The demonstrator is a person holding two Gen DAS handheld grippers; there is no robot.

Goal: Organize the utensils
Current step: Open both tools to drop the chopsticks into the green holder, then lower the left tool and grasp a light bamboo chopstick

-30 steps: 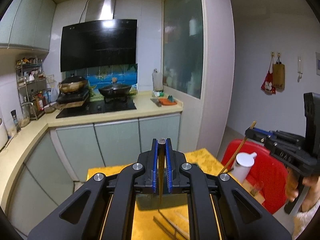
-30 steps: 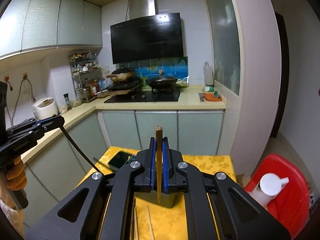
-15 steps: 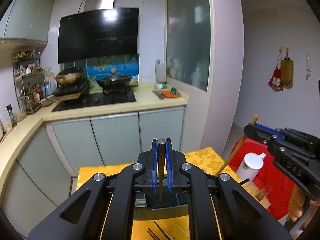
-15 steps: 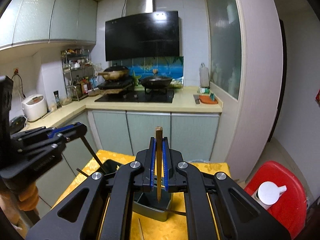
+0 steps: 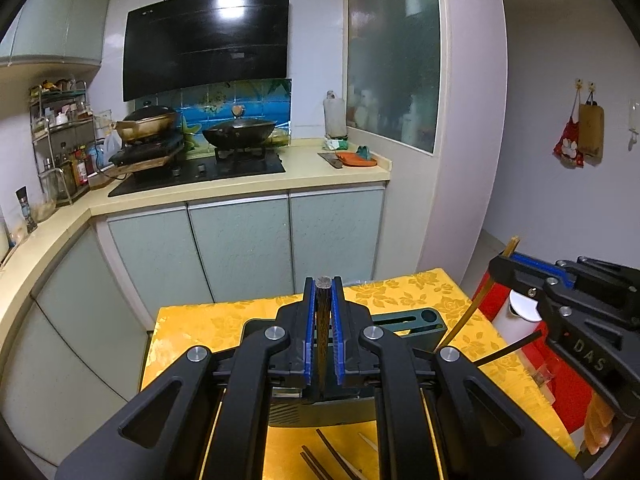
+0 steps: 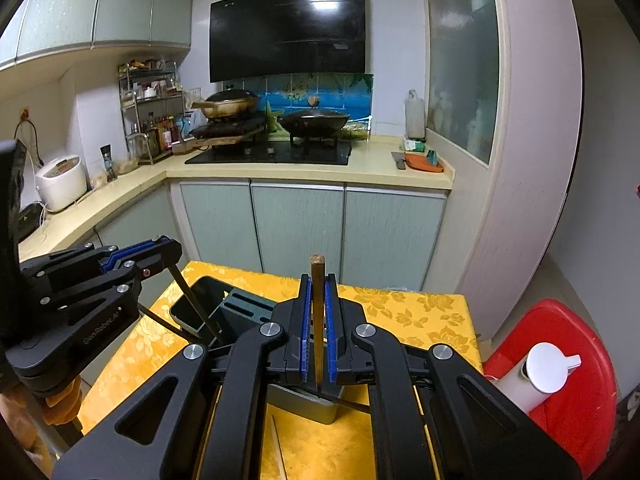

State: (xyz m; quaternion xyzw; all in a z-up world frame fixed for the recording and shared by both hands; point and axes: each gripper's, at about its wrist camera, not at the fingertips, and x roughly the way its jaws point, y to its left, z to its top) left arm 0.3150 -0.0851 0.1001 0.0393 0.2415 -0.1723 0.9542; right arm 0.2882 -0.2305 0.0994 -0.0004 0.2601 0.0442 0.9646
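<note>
A dark green utensil holder [image 5: 420, 320] with slots in its top stands on the yellow tablecloth [image 5: 192, 332]. My left gripper [image 5: 323, 292] hangs above it, shut on a dark chopstick [image 5: 322, 332] that stands upright. My right gripper [image 6: 318, 284] is shut on a light brown chopstick [image 6: 317, 312]. In the right wrist view the left gripper [image 6: 170, 246] holds its dark chopstick [image 6: 196, 304] slanting down over the holder [image 6: 244, 308]. In the left wrist view the right gripper [image 5: 505, 264] carries the light chopstick [image 5: 472, 304] down toward the holder's right end. Both lower tips are hidden.
Several loose chopsticks [image 5: 328, 456] lie on the cloth in front of the holder. A black phone [image 6: 192, 300] lies beside the holder. A red stool [image 6: 576, 360] with a white bottle [image 6: 544, 368] stands right of the table. Kitchen cabinets [image 5: 240, 248] stand close behind.
Both grippers have sunk and moved forward toward the holder, each still clamped on its chopstick. The two grippers now hang closer together over the holder.
</note>
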